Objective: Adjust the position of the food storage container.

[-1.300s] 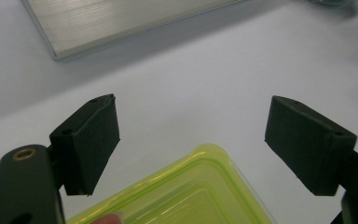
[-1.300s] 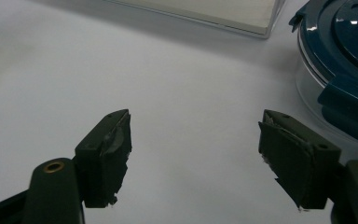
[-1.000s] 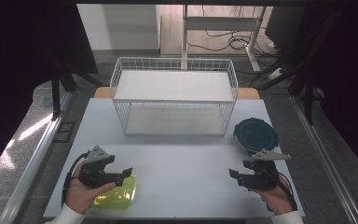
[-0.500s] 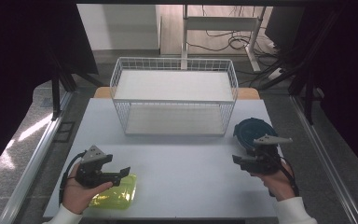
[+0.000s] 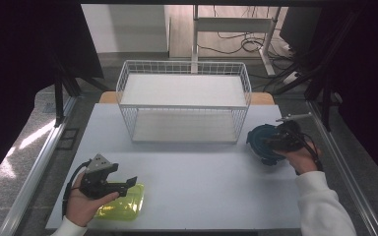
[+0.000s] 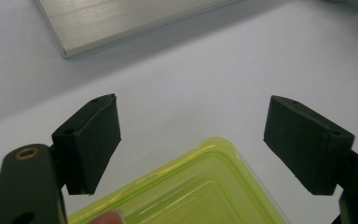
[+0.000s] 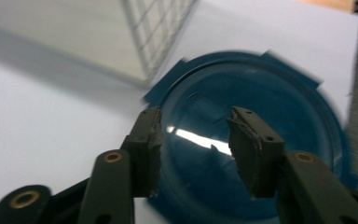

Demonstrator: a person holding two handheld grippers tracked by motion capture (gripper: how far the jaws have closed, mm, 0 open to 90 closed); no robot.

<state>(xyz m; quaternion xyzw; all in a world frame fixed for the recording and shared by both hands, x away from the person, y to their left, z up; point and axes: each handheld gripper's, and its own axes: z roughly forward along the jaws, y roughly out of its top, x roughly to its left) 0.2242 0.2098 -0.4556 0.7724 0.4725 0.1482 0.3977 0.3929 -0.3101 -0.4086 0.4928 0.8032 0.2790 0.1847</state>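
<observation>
Left gripper [image 5: 128, 184]: lower left of the high view, held in the person's left hand [image 5: 86, 201]; black jaws spread wide, pads touching nothing
Yellow-green container [image 5: 120, 204]: lies flat on the white table [image 5: 197, 187] at lower left, just under and beside the left gripper; in the left gripper view [image 6: 200, 186] its lid corner fills the bottom centre, between the two open jaws but clear of both pads
Fingertip: a nail shows at the bottom edge of the left gripper view, resting on the container's rim
Right gripper [image 5: 268, 142]: right of centre in the high view, over the blue lid; jaws have just been closing and now stand partly closed with a gap left between the pads
Right gripper view: gripper [image 7: 193, 149] looks down on the blue lid, both pads hovering above its glossy middle; picture is blurred, so contact with the surface probably none, though I cannot be sure
Blue round lid [image 5: 263, 142]: lies on the table at the right, just beside the lower right corner of the wire basket; in the right gripper view [image 7: 279, 102] it takes up the centre and right, tabs at its rim
Wire basket [image 5: 184, 105]: white, upper centre of the high view, standing on the table, well apart from the yellow-green container
Right hand [image 5: 302, 157]: white sleeve coming in from the lower right
</observation>
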